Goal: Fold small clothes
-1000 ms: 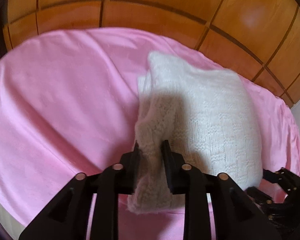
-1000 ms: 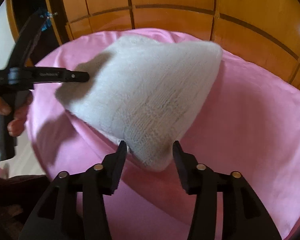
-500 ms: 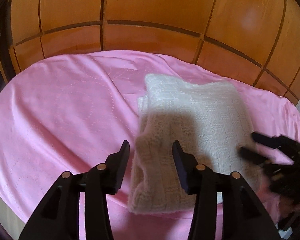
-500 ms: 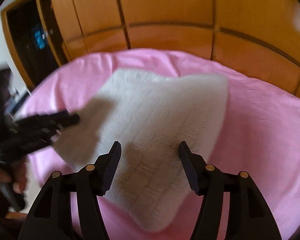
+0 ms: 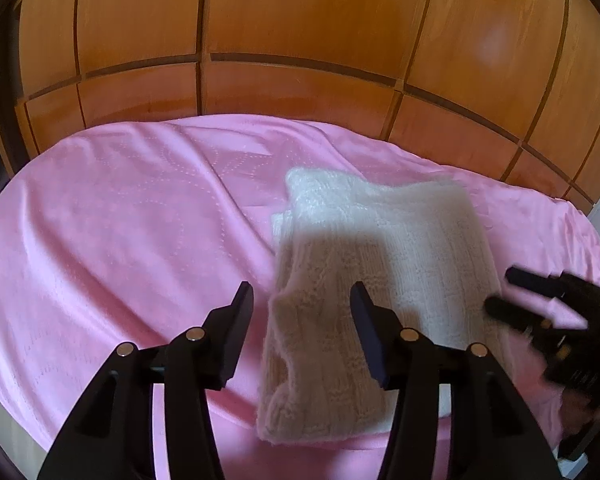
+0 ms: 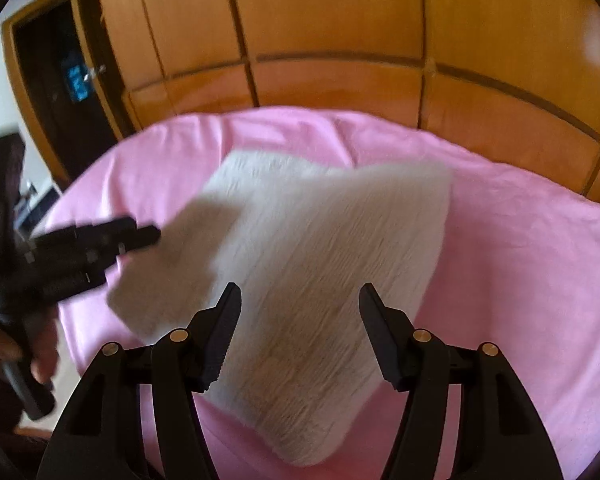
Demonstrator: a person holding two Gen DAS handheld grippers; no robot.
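A folded white knit garment lies flat on the pink sheet. My left gripper hovers over its near left edge. Its jaws are opening, and the knit fold lies below the gap with neither pad touching it. At the right of the left wrist view my right gripper sits by the garment's right edge. In the right wrist view the garment is blurred and my right gripper stands open above its near corner, holding nothing. The left gripper comes in from the left, held by a hand.
A wooden panelled wall stands right behind the sheet's far edge. A dark doorway is at the far left. The pink sheet spreads wide to the left and right of the garment.
My left gripper let go of the garment's left fold and its jaws spread. Both grippers pulled back from the cloth, which dropped flat onto the sheet. My right gripper's jaws widened.
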